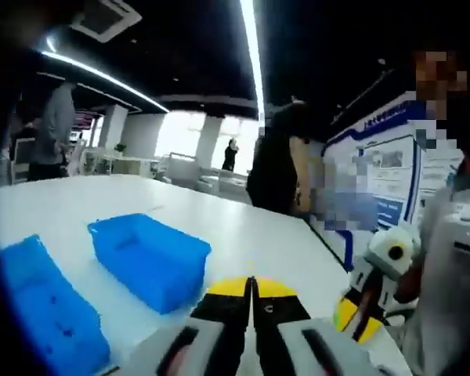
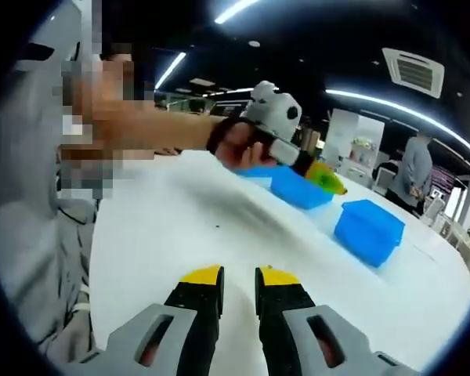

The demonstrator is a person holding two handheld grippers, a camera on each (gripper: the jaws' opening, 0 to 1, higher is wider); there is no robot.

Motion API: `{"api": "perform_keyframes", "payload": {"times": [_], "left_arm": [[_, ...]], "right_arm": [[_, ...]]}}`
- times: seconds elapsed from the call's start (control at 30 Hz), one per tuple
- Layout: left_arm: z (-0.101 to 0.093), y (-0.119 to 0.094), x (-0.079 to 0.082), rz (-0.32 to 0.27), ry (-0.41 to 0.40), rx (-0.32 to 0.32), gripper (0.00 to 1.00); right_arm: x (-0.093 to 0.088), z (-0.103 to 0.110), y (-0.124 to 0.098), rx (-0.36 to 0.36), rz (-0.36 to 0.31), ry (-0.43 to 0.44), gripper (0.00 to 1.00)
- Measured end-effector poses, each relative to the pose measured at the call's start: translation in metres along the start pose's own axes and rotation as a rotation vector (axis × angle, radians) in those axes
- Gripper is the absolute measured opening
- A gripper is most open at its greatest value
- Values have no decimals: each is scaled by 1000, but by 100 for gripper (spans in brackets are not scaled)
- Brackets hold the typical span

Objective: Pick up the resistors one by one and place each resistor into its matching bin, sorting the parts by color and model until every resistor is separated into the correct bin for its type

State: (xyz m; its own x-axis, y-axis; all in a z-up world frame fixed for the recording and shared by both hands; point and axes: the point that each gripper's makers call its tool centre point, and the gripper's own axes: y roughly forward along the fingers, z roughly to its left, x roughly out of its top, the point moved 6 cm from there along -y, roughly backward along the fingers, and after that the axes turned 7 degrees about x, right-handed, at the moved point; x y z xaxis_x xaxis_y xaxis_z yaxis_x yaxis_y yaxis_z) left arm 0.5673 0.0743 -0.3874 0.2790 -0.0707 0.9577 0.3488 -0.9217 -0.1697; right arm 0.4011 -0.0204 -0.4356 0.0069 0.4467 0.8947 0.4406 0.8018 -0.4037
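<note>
While the left gripper view looks across a white worktop (image 1: 243, 235), the left gripper (image 1: 252, 283) sits at the bottom, yellow-tipped jaws pressed together with nothing between them. Two blue bins rest on the worktop: the near bin (image 1: 43, 309) is cut off by the left edge, the far bin (image 1: 150, 258) sits just beside it. Dark specks inside the near bin may be resistors, too small to tell. The right gripper (image 1: 359, 317) enters at right, partly hidden by its holder, jaw state unclear there. People (image 1: 278, 160) stand behind, blurred.

Right gripper view: the right gripper (image 2: 239, 278) hovers over the bare worktop (image 2: 180, 227), jaws slightly parted, holding nothing. The left gripper (image 2: 329, 182) is held in a hand (image 2: 239, 145) above a blue bin (image 2: 298, 188), which it partly hides. A second blue bin (image 2: 368, 231) sits near it. No loose resistors can be made out.
</note>
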Motion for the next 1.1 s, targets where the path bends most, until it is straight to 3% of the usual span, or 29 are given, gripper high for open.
{"api": "perform_keyframes", "payload": {"times": [0.1, 0.23, 0.3, 0.47, 0.57, 0.73, 0.8, 0.87, 1.1], "left_arm": [[4, 15, 6, -54, -2, 52, 4], [21, 30, 28, -175, 26, 238, 4], [26, 33, 35, -206, 31, 286, 4], [32, 42, 51, -206, 119, 387, 4], [35, 42, 46, -154, 198, 463, 4], [33, 43, 38, -135, 191, 457, 7], [37, 42, 33, -103, 119, 484, 17], [39, 43, 34, -120, 69, 475, 19], [36, 39, 39, -124, 113, 458, 18]], "right_arm": [[0, 1, 0, 2, 2, 0, 19], [6, 0, -2, 4, -33, 7, 19], [8, 0, -3, 2, -46, 12, 18], [7, 0, -3, 3, -46, 14, 18], [7, -1, -3, 6, -48, 16, 18], [4, -2, -2, 2, -44, 19, 18], [3, -2, -3, 1, -44, 21, 18], [1, -2, -2, 4, -42, 25, 18], [2, 1, -1, 5, -44, 30, 19]]}}
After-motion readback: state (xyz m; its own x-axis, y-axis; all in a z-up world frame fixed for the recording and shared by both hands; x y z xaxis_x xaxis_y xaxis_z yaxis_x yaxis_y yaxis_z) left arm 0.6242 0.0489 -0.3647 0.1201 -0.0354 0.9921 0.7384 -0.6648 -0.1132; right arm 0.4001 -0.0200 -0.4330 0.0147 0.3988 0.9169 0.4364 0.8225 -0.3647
